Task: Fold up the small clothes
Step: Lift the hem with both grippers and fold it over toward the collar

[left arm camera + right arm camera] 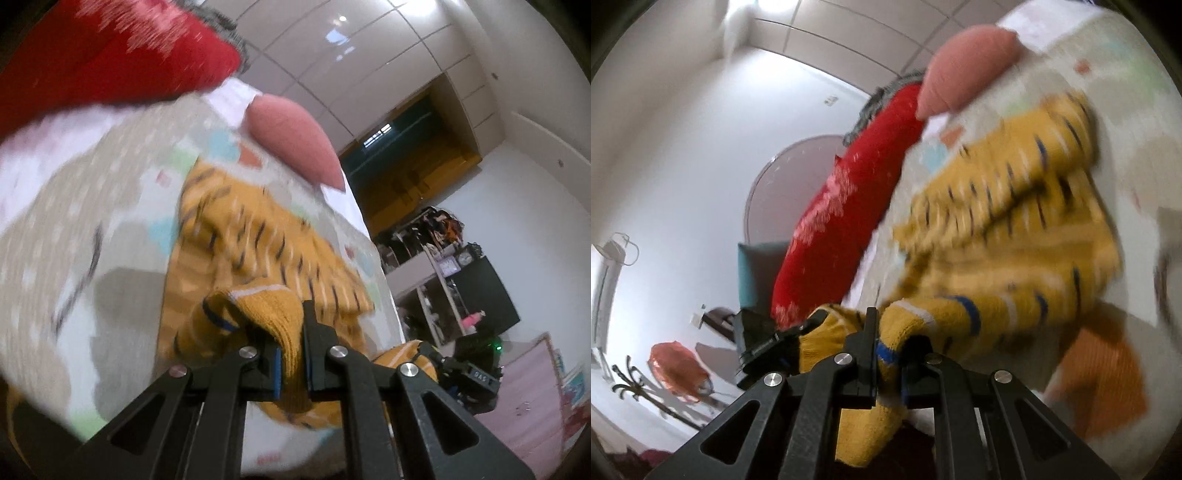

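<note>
I have my left gripper [293, 354] and right gripper [888, 354] each clenched on an edge of the yellow striped sweater [258, 243], over the patterned bedsheet [92, 221]

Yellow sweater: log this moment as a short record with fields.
item: yellow sweater, knit, dark dashes
left tool: shut on sweater edge
right tool: shut on sweater edge
sweater state: near edge raised by both tools, rest lying on the bed cover
fold: not yet done
nearby: red cushion, pink cushion, orange cloth on the cover
image quality: motion blur in both views
</note>
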Demonstrator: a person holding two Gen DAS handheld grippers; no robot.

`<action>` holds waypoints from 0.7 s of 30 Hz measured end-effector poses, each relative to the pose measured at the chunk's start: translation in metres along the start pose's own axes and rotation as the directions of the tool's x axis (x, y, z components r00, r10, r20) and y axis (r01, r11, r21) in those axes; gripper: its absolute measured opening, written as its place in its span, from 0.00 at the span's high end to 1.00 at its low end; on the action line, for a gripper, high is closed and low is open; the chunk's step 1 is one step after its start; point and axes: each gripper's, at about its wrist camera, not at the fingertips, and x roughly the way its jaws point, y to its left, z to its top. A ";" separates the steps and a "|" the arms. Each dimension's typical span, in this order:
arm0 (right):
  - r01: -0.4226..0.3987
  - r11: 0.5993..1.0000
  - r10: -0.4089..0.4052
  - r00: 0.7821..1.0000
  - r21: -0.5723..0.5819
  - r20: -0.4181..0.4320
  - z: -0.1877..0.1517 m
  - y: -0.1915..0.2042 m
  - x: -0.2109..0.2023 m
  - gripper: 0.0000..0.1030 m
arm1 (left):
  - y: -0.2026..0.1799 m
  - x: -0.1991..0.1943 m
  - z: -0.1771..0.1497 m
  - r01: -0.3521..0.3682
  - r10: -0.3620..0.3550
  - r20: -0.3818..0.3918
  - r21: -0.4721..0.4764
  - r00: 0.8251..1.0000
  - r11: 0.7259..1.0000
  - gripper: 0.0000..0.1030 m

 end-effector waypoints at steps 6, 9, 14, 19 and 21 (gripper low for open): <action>0.155 0.987 -0.157 0.987 0.048 0.029 0.097 -0.042 0.056 0.88 | 0.016 0.124 0.105 -0.171 0.172 -0.072 0.023 0.982 0.985 0.92; 0.247 0.957 -0.252 0.968 0.155 0.015 0.136 -0.092 0.088 0.88 | 0.035 0.180 0.135 -0.248 0.249 -0.129 0.026 0.960 0.968 0.92; 0.233 0.913 -0.252 0.968 0.334 0.014 0.162 -0.152 0.107 0.49 | 0.072 0.216 0.155 -0.198 0.180 -0.161 -0.100 0.970 0.975 0.80; 0.159 0.890 -0.224 0.969 0.427 0.105 0.178 -0.175 0.105 0.22 | 0.088 0.209 0.163 -0.089 0.062 -0.146 -0.182 0.987 0.979 0.56; 0.158 0.883 -0.233 0.965 0.441 0.119 0.182 -0.176 0.101 0.21 | 0.091 0.205 0.166 -0.066 0.036 -0.145 -0.210 0.989 0.976 0.53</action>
